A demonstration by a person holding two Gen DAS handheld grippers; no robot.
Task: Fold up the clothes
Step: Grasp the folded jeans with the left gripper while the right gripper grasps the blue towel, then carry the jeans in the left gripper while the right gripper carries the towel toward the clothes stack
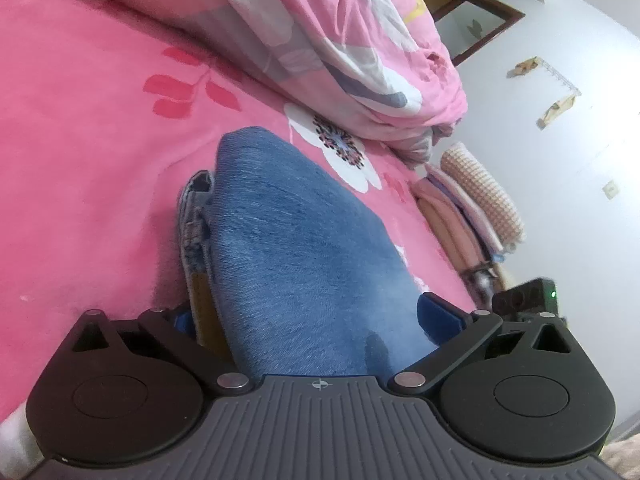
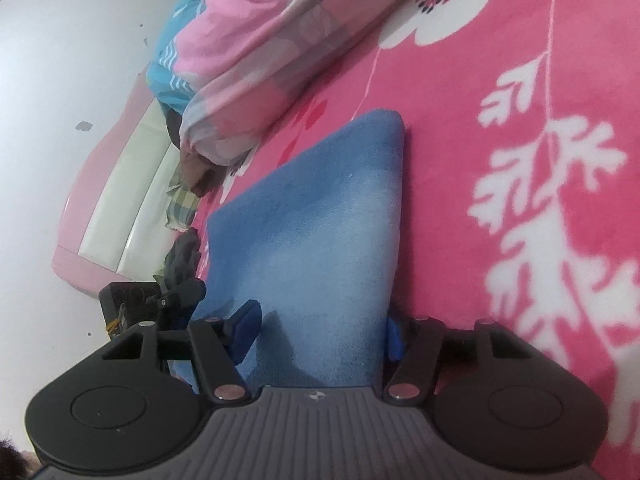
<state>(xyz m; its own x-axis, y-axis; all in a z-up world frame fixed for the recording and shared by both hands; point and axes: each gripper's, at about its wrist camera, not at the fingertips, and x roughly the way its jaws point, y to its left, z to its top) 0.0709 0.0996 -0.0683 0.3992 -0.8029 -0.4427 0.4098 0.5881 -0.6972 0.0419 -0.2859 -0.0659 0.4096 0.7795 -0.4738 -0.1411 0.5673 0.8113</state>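
Plainly, we see no containers, only a pink floral blanket (image 1: 80, 120) with a rumpled pink quilt (image 1: 340, 40) beyond. Our left gripper (image 1: 312, 320) has its jaws spread around folded blue jeans (image 1: 288, 248), blue pads pressing both sides of the thick cloth. Our right gripper (image 2: 320, 332) likewise clamps the jeans (image 2: 328, 220), which run forward from between its jaws onto the blanket (image 2: 520, 160).
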